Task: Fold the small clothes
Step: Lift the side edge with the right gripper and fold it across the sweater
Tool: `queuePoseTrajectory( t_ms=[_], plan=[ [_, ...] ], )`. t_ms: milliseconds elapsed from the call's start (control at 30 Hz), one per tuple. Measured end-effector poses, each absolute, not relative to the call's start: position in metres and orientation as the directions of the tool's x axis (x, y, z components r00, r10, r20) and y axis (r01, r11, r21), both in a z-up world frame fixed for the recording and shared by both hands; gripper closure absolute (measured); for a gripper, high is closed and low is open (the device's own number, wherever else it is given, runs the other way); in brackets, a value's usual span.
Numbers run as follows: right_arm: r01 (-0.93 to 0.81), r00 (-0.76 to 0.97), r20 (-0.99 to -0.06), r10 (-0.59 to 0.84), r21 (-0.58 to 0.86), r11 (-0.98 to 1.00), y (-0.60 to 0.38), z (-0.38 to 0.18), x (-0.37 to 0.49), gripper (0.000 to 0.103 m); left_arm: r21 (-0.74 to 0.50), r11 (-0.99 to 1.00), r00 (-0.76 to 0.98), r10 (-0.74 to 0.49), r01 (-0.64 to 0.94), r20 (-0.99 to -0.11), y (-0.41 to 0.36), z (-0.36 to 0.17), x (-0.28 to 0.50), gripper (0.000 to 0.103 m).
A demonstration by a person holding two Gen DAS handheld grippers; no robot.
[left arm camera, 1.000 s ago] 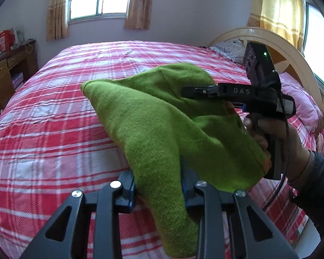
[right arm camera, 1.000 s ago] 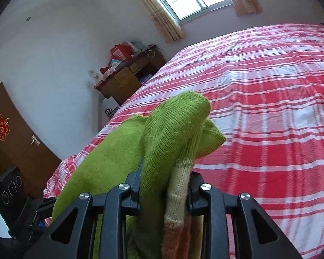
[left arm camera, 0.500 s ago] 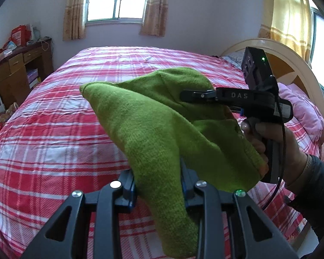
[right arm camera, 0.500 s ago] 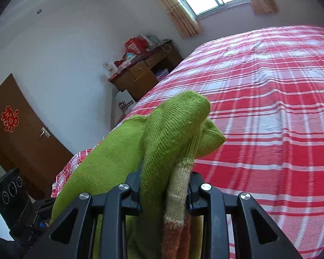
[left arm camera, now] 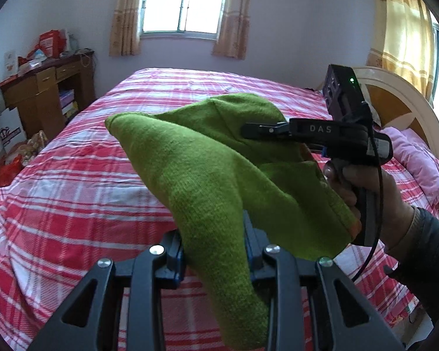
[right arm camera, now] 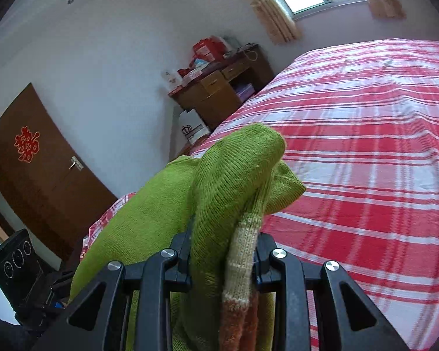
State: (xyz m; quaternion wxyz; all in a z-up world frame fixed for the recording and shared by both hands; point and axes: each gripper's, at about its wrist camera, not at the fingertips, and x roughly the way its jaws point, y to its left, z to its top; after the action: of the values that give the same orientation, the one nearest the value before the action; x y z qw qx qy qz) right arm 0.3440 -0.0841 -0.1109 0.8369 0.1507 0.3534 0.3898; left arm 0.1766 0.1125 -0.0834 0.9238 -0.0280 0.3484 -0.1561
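Observation:
A green knit garment (left arm camera: 207,169) hangs in the air above the bed, stretched between both grippers. My left gripper (left arm camera: 213,251) is shut on a bunched fold of it at the bottom of the left wrist view. There my right gripper (left arm camera: 257,130), held by a person's hand (left arm camera: 365,187), pinches the garment's far upper part. In the right wrist view my right gripper (right arm camera: 223,248) is shut on the green garment (right arm camera: 234,175) together with its cream and orange striped cuff (right arm camera: 243,251). The cloth hides the fingertips of both grippers.
The bed (left arm camera: 73,181) with a red and white plaid sheet lies below. A pink pillow (left arm camera: 418,152) and a curved headboard (left arm camera: 401,99) are at right. A cluttered wooden desk (left arm camera: 44,93) and bags (left arm camera: 11,161) stand left of the bed. A brown door (right arm camera: 38,175) is behind.
Both grippers have swung sideways together with the garment held the same way. The window, desk and door have shifted further into view. Neither grip has changed.

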Motion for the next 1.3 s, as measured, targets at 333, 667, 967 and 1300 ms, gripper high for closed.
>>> queuePoseTrajectory(
  t_ms=[333,667,967,1300],
  plan=[
    [-0.615,0.344,-0.491,0.800,0.526,0.587,-0.007,-0.113,0.359,0.074,-0.131,0.980,0.749,-0.199,0.150,-0.632,0.158,-0.089,0.166,0.071],
    [-0.657,0.246,-0.534,0.809,0.521,0.544,0.054,-0.127,0.367,0.074,-0.116,0.991,0.746,-0.125,0.064,-0.654,0.190,-0.102,0.165,0.071],
    [-0.650,0.201,-0.562,0.802,0.536,0.539,0.072,-0.148,0.372,0.074,-0.104,0.994,0.729,-0.097,0.036,-0.678,0.199,-0.114,0.164,0.071],
    [-0.623,0.186,-0.578,0.795,0.556,0.550,0.077,-0.162,0.381,0.074,-0.103,0.995,0.702,-0.086,0.018,-0.707,0.202,-0.130,0.154,0.068]
  ],
)
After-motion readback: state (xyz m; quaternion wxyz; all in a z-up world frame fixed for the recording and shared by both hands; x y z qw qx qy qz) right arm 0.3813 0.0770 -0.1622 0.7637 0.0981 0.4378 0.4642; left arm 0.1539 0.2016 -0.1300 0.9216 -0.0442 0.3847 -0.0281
